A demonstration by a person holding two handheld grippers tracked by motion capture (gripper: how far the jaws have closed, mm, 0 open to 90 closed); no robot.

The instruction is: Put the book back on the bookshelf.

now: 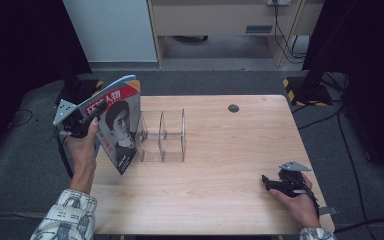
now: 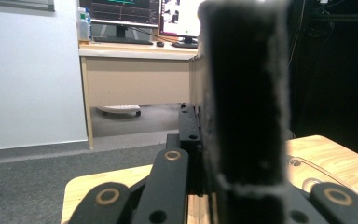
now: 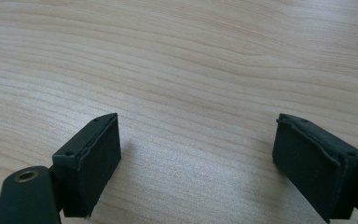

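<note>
Left gripper [image 1: 91, 120] clamped on magazine [image 1: 117, 127]; right gripper [image 1: 270, 183] idle, jaws apart.

The magazine is held off the table [image 1: 220, 150] at its far-left corner, cover facing right and tilted, just left of the clear acrylic rack [image 1: 162, 136]. In the left gripper view its edge is pinched between the pads. The right gripper rests at the near-right edge of the table, nothing between its jaws.

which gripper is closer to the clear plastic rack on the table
Left. The left gripper holds a magazine up just beside the clear rack, at its left end. The right gripper rests open on the table, well off toward the near right corner.
</note>
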